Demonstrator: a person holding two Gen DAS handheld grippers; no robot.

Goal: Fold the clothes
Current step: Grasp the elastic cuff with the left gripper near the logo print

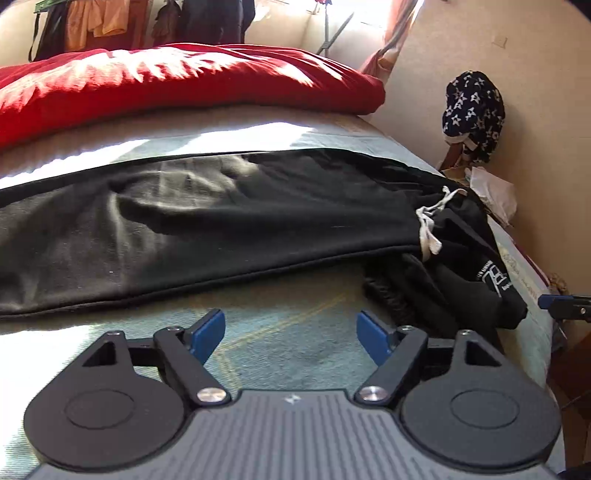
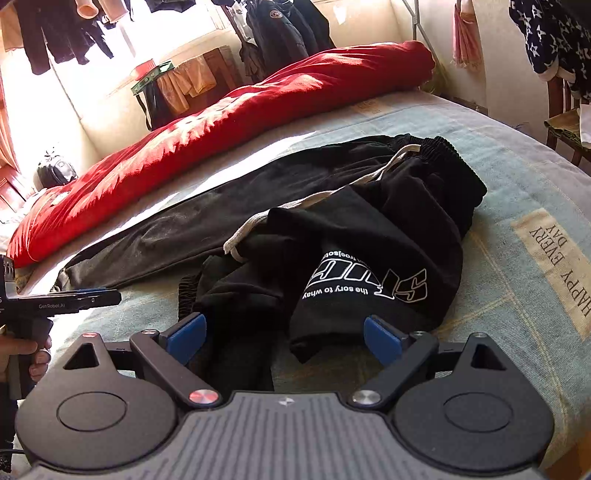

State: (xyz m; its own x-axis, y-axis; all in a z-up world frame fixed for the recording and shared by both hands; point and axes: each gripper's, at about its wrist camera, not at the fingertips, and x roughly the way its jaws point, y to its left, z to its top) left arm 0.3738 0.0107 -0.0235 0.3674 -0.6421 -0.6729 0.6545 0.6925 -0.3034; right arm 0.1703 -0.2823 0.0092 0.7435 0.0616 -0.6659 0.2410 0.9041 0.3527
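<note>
Black left gripper (image 1: 291,334), blue-padded jaws

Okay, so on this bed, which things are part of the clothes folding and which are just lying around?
Part of the job:
black trousers
their white drawstring
left gripper, open over bare bed
right gripper, open, trouser cloth between its fingers

Lying about:
red quilt
bedsheet
star-print garment
hanging clothes

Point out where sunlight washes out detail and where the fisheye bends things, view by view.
Left wrist view: sun glare bleaches the red blanket and the bedsheet behind the black trousers; the bed's edge curves. Right wrist view: the window is blown out, hanging clothes turn to silhouettes, and the sheet's printed lettering bows.
</note>
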